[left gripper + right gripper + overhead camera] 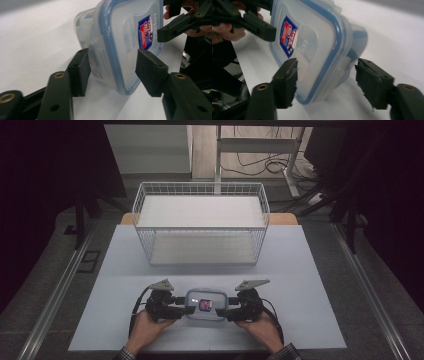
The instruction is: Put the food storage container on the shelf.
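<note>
Fingers [150,72] of both grippers spread, straddling opp. ends of clear blue-rimmed plastic lidded container [205,304]; left gripper [181,311] and right gripper [226,313] equally near, not clamping.

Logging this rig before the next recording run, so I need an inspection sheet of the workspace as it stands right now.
Surface: white table top, bare around the items.
Job's things: lidded plastic food container near the front edge; empty white wire basket behind it.
Clutter: nothing seen.
Grippers: left gripper and right gripper flank the container, jaws open around its ends.
Cables: one trails from each gripper; more on the floor beyond the table.
Surroundings: dark curtains, grey floor, a desk frame behind.
</note>
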Demonstrator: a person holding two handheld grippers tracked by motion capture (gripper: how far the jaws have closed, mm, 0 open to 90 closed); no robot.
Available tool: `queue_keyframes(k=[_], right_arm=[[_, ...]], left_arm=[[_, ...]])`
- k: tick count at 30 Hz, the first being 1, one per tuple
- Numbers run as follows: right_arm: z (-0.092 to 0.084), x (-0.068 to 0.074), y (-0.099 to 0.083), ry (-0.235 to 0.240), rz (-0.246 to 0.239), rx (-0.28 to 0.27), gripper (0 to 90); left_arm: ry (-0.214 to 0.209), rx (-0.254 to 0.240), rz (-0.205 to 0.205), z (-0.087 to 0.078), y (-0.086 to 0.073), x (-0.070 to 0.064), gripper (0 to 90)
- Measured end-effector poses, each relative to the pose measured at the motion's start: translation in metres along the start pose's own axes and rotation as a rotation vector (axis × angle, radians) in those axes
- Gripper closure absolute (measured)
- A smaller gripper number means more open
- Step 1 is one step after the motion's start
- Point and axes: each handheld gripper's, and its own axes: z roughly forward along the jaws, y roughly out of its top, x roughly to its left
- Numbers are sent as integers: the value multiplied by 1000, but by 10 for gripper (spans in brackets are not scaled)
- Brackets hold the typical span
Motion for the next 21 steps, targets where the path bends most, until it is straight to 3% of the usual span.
queue_keyframes(k=[2,4,10,16,21], right_arm=[[-8,5,-3,-17,-27,-8,495],[-12,4,-5,-9,-14,-19,511],[-12,2,-7,2,-4,-37,515],[-12,-11,-11,89,48,-72,542],[-12,-14,-12,109,46,-79,548]], left_arm=[[-12,-15,-9,-2,-4,-1,502],[1,-23,5,-3,-6,-5,517],[6,-39,-7,-2,-8,-6,519],[-72,-62,-45,-3,-10,7,543],[-119,-77,-53,-3,-12,14,556]])
